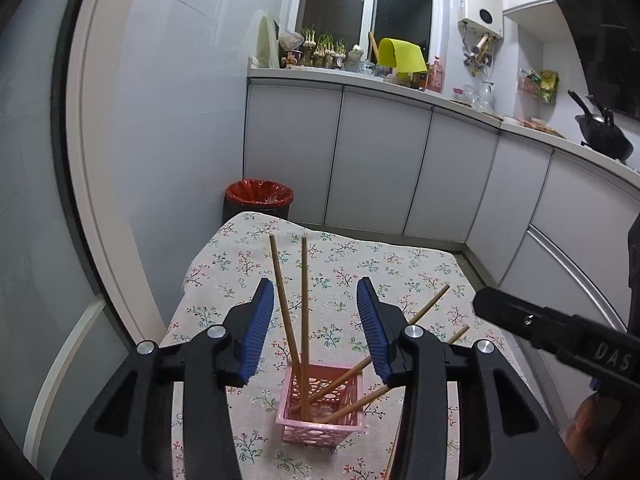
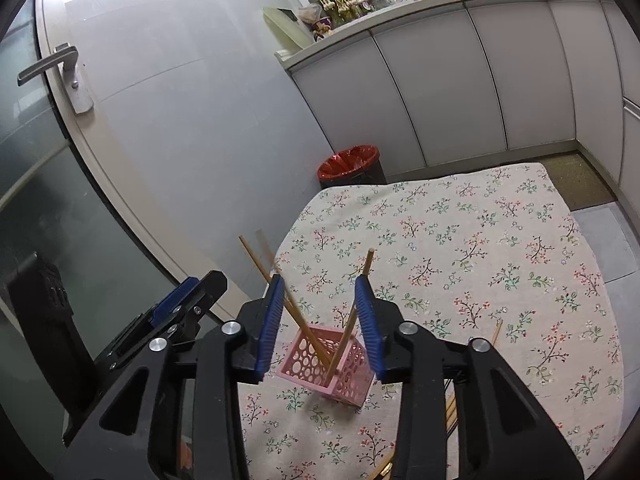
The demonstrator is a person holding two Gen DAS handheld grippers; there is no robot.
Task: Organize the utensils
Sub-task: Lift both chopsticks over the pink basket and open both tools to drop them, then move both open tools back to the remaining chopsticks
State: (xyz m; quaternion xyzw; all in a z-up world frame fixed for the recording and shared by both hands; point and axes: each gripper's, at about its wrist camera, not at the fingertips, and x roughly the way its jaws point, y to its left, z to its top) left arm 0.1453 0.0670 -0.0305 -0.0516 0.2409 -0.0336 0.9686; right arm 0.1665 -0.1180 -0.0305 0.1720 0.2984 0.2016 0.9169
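Observation:
A pink perforated basket [image 1: 322,408] [image 2: 332,366] stands on the floral tablecloth [image 1: 360,272] [image 2: 460,240]. Several wooden chopsticks [image 1: 304,320] [image 2: 304,320] stand in it, leaning outward in different directions. My left gripper [image 1: 316,312] is open above the basket, two chopsticks rising between its blue pads without touching them. My right gripper [image 2: 318,304] is open too, hovering over the basket with chopsticks passing near its fingers. More loose chopsticks [image 2: 452,412] lie on the cloth under the right gripper's body, mostly hidden. The right gripper's black finger [image 1: 552,328] shows at the right edge of the left wrist view.
A bin with a red liner [image 1: 259,196] [image 2: 349,164] stands beyond the table's far corner. Grey kitchen cabinets [image 1: 380,160] and a cluttered counter run behind. A glass door with a handle [image 2: 48,68] is on the left. The left gripper [image 2: 176,312] sits close beside the right one.

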